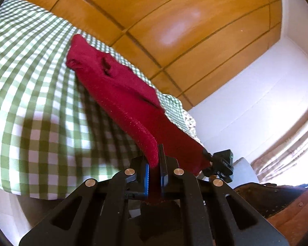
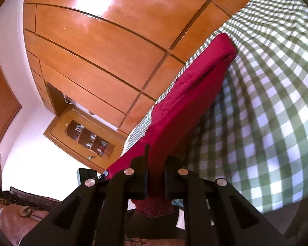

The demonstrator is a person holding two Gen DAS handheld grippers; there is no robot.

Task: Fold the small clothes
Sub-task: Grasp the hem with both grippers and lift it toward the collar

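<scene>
ahead of my left hand-held gripper (image 1: 154, 172): red cloth (image 1: 121, 94) blocks the way | its left: checked bed cover (image 1: 30, 102) close by | beyond: wooden wardrobe (image 1: 154, 20) | its right: open room toward white wall (image 1: 256, 94)

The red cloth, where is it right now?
The red cloth hangs stretched between both claws: the left claw pinches one corner, the right claw the other. It is lifted over the green checked bed cover, with the wooden wardrobe behind.

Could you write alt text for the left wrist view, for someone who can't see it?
The left gripper pinches one edge of a red cloth lifted above a green-and-white checked bedspread. The right gripper holds its other corner; a wooden wardrobe is behind.
</scene>
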